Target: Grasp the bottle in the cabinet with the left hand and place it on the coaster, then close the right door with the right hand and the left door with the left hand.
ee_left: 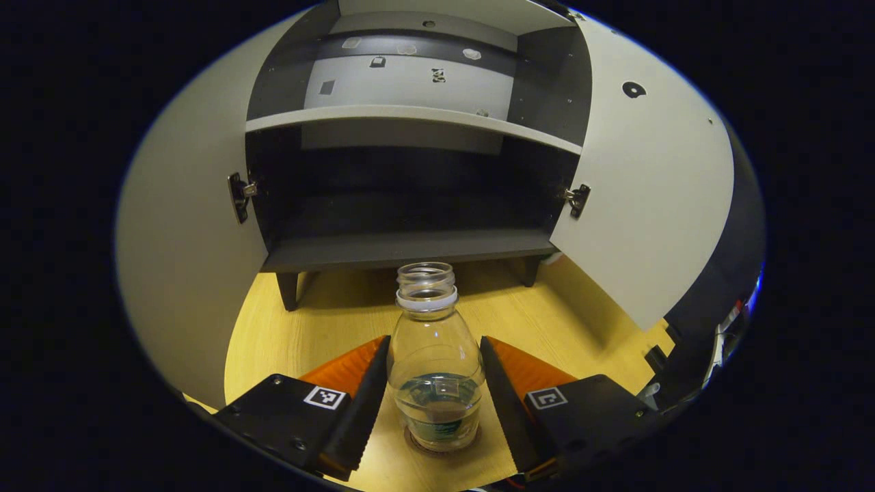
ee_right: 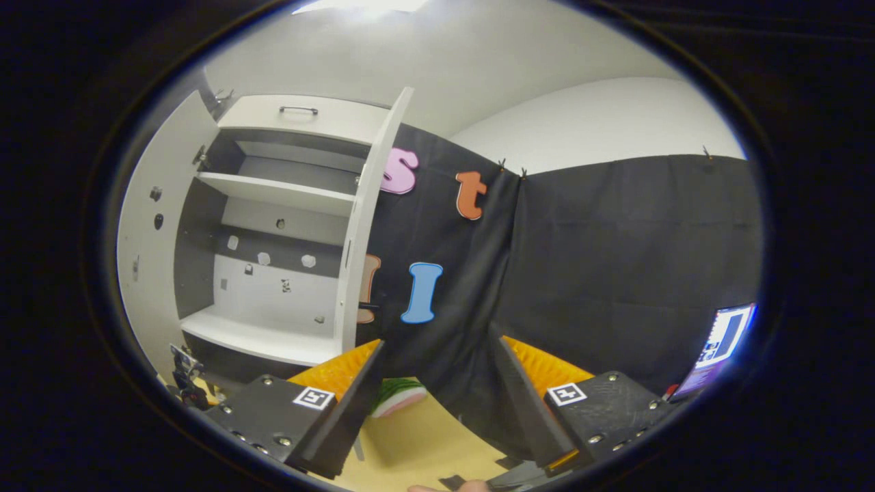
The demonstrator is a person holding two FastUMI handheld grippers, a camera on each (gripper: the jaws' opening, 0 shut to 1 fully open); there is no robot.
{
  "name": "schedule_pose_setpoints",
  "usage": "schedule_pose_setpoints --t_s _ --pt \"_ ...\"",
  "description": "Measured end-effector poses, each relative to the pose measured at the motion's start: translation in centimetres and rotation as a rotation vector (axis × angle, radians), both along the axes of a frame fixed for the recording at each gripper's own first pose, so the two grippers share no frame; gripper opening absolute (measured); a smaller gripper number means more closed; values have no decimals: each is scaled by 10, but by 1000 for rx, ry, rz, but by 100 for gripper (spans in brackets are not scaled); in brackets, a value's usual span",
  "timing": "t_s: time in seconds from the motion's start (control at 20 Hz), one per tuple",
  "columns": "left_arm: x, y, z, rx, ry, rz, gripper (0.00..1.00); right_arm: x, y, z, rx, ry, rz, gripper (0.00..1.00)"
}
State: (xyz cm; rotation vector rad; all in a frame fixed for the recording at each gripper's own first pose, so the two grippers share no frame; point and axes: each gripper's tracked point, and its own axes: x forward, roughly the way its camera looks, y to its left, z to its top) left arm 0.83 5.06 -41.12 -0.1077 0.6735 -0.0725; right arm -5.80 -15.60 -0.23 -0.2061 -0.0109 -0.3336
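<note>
Right in front of the cabinet (ee_left: 410, 246), the bottle (ee_left: 434, 369) is standing upright on the wooden table (ee_left: 328, 321), its base sitting on what looks like the round coaster (ee_left: 414, 443) peeking out beneath it. So the first leg looks done, or very nearly: the bottle is out of the cabinet and down. The left gripper (ee_left: 434, 383) brackets it, one finger on either side of the bottle's body with a sliver of table visible on both sides, so the jaws read as apart rather than clamped, though the gap is slim and I wouldn't swear to no contact. Behind the bottle, both doors hang wide open: the left door (ee_left: 184, 260) swung out on one side of the cabinet, the right door (ee_left: 649, 198) on the other, shelves bare in between. Over in the right gripper view, the right gripper (ee_right: 437, 403) is held up well clear of the cabinet, fingers spread and gripping nothing, with the right door's edge (ee_right: 362, 246) ahead of it. My call: placing is about wrapped up, and both door closings are left, right door first.
</note>
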Motion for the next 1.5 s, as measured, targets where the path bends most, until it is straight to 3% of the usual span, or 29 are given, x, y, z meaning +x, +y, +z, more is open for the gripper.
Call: schedule_pose_setpoints --t_s 0.4,0.9,1.5 --pt "5 0 -4 13 -85 -5 83 1 4 -6 -21 19 4 94" --pt "-31 -11 -9 15 -44 -81 84 10 17 -13 -31 32 40 95" --pt "-44 -6 -2 29 -20 -70 84 12 19 -26 -7 53 51 95"
